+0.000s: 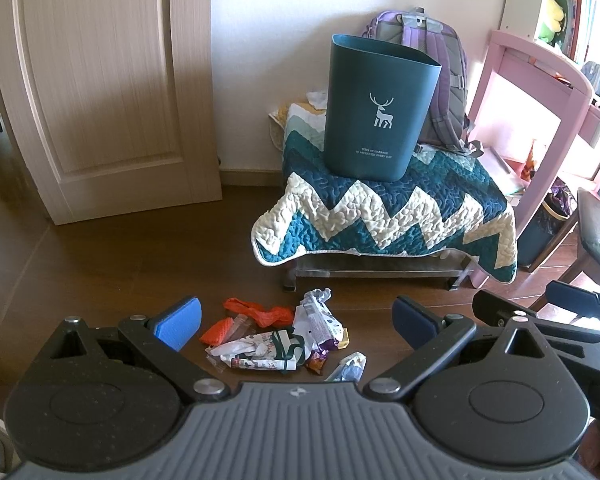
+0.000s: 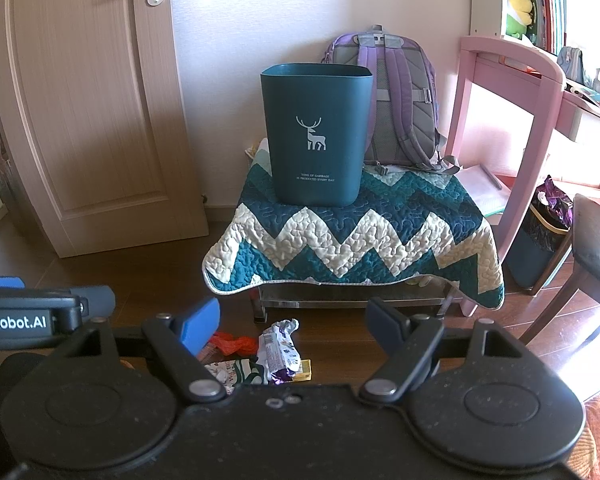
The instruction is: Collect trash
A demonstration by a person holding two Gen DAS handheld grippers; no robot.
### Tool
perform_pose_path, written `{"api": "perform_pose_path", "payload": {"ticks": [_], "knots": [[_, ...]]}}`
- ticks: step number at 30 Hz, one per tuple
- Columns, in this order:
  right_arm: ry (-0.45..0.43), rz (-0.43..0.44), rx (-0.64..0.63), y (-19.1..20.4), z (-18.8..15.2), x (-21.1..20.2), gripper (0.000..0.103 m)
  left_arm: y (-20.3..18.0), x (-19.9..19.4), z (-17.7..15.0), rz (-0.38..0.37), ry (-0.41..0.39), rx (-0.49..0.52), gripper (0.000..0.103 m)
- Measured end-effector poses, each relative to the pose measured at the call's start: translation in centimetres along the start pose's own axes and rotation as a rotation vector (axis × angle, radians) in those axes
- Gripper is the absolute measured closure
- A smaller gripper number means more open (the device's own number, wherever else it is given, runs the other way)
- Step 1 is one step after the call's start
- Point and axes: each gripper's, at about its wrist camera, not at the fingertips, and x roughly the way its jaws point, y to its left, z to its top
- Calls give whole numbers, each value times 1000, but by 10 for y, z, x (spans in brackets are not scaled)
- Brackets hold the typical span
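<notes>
Both grippers wide, holding nothing: left gripper [image 1: 296,322] over the trash pile [image 1: 284,340], right gripper [image 2: 292,326] beside it. Bare wood floor [image 1: 140,264] open to the left, w/ door [image 1: 100,80] beyond. One low worktop [image 2: 352,300] under a quilted zigzag blanket [image 2: 352,240], edge overhanging. One smooth teal bin [image 2: 316,136] upright on it, backpack [image 2: 400,100] behind. Trash on floor in front: crumpled wrappers, orange mesh [image 1: 256,312].

The dark teal plastic waste bin [image 2: 315,136] bears a white deer emblem and, below it, small white lettering: "TONS OF GARBAGE IS PRODUCED EVERY DAY". The black left tool [image 2: 28,320] shows partial white lettering, "enRobot.AI".
</notes>
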Motion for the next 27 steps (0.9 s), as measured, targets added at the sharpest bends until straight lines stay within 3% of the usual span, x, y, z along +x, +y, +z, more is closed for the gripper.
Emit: {"api": "perform_pose_path", "payload": {"ticks": [14, 27], "knots": [[-14, -10, -2, 0, 2, -6, 23, 8, -1, 19, -6, -10, 3, 1], [-15, -33, 12, 0, 2, -4, 23, -5, 2, 2, -19, -22, 25, 1]]}}
